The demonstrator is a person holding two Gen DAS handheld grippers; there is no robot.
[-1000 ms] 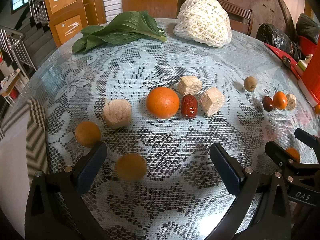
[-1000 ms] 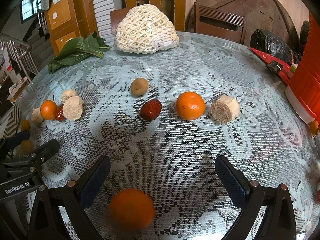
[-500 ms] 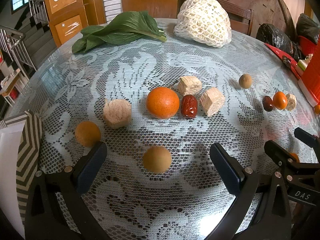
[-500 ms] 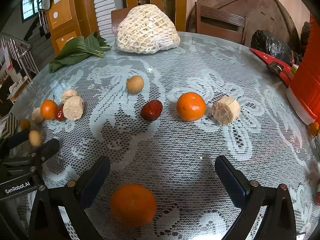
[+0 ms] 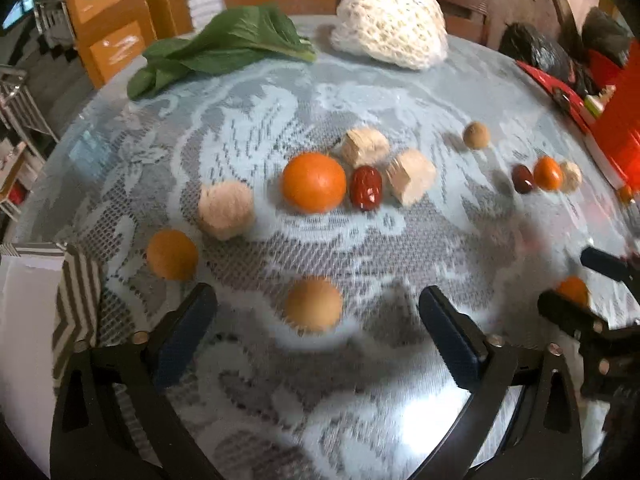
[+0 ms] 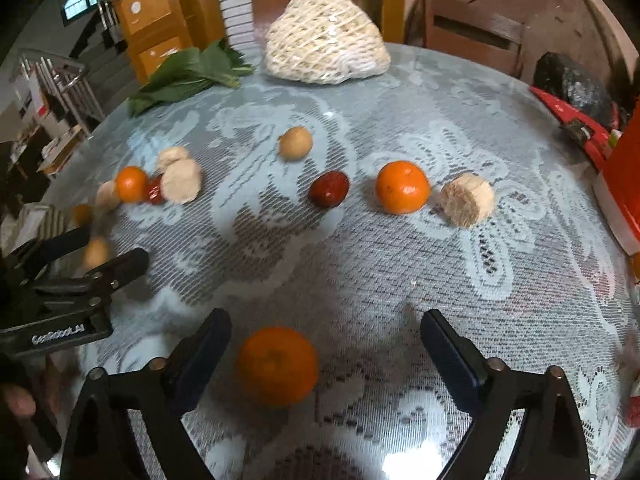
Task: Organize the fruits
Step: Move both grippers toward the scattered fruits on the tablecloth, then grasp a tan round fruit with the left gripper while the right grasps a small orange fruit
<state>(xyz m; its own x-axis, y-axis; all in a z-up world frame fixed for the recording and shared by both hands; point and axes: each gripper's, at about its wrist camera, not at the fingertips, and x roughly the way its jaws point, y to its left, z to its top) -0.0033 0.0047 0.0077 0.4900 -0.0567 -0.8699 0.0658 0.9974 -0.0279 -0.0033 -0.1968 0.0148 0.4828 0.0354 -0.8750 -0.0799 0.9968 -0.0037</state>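
My left gripper [image 5: 318,316] is open, with a tan round fruit [image 5: 313,310] lying on the lace cloth between its fingers. Ahead lie an orange [image 5: 314,182], a red date [image 5: 366,188], beige cut chunks [image 5: 411,176] and another tan fruit [image 5: 172,255] to the left. My right gripper [image 6: 326,344] is open around a tangerine [image 6: 277,366] on the cloth. Ahead of it lie a red date [image 6: 329,195], an orange [image 6: 403,187], a beige chunk [image 6: 467,199] and a small tan fruit [image 6: 295,143].
A white net-wrapped bundle [image 5: 394,20] and green leaves [image 5: 224,48] lie at the table's far side. Red items [image 5: 616,120] stand at the right edge. The table's left edge [image 5: 48,184] is close, with a striped cloth [image 5: 76,296] beside it.
The tan fruit has rolled right to the middle between my left fingers. The small tan fruit farther off has rolled away. The tangerine has shifted slightly between my right fingers.
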